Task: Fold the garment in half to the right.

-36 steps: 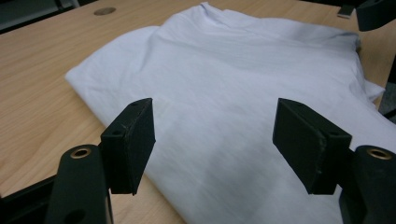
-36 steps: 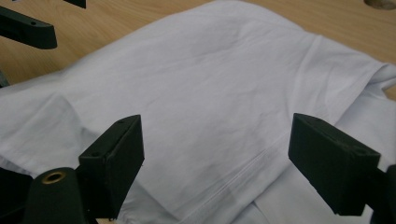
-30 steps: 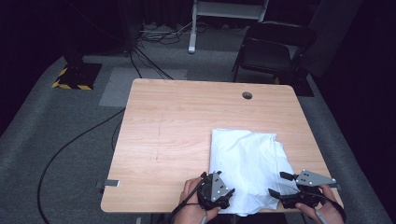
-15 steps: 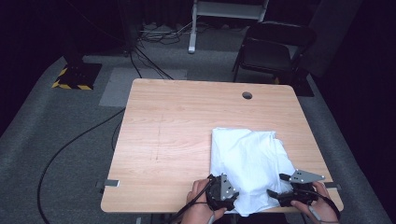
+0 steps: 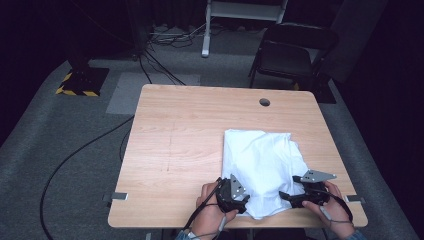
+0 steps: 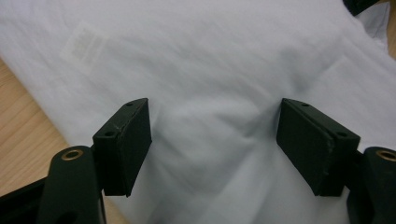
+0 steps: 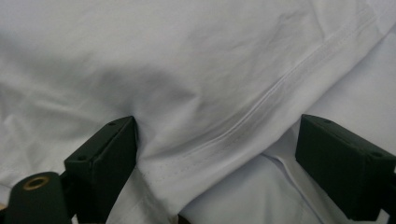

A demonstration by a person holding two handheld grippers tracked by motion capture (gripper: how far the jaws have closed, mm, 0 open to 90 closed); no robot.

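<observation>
A white garment (image 5: 262,162) lies crumpled on the right half of a light wooden table (image 5: 185,145), reaching the front edge. My left gripper (image 5: 242,198) is at the garment's near left corner, jaws open, with white cloth (image 6: 215,116) spread between them. At the near right edge my right gripper (image 5: 286,196) is open too, with a stitched hem (image 7: 261,107) of the cloth bulging between its jaws. A hand holds each gripper.
The table has a round cable hole (image 5: 264,102) near its far right corner. Behind the table stand a dark chair (image 5: 292,55) and a white stand (image 5: 245,15). Black cables (image 5: 75,155) run over the grey carpet at the left.
Both grippers have moved inward onto the garment's near edge, and the cloth there has bunched up slightly.
</observation>
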